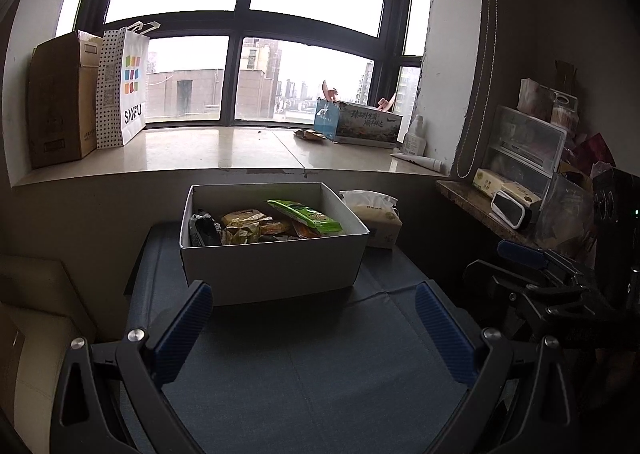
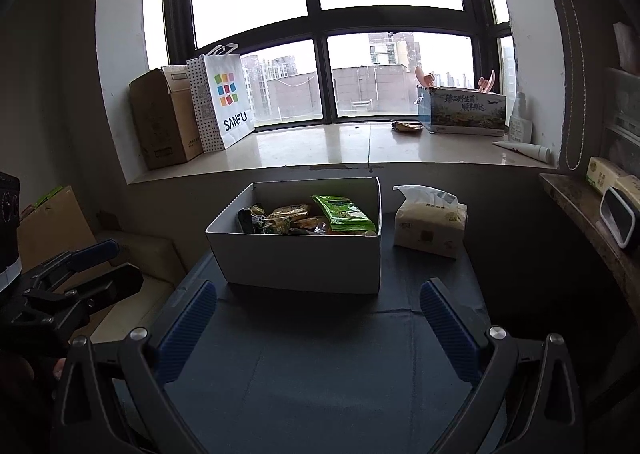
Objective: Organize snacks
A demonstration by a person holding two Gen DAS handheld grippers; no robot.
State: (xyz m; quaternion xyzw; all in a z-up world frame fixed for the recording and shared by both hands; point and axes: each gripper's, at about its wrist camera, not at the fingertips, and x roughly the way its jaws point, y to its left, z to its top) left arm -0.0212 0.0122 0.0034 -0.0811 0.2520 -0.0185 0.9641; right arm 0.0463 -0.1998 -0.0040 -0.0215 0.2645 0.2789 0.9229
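Snack packets (image 1: 264, 223) piled in white box (image 1: 276, 266) on bench (image 1: 320, 354). Left tongs (image 1: 314, 328), right tongs (image 2: 316, 328) near box front, both spread wide, empty. Fits sorted or pre-sort. Any grasp: pinch packet edge, lift clear of box wall.

Large dark-framed window (image 1: 240, 33), bright overcast daylight, pale stone sill (image 1: 224, 153), dim grey walls, cluttered side shelf (image 1: 476, 201)

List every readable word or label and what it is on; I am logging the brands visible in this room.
"SANFU": on the white shopping bag on the windowsill.
"臻品野生菌 顺丰鲜达": on the blue printed carton at the sill's right end.
Too small or blurred to read: print on the brown cardboard box, the tissue pack, the green snack bag in the white box, and the yellow pack on the side shelf.
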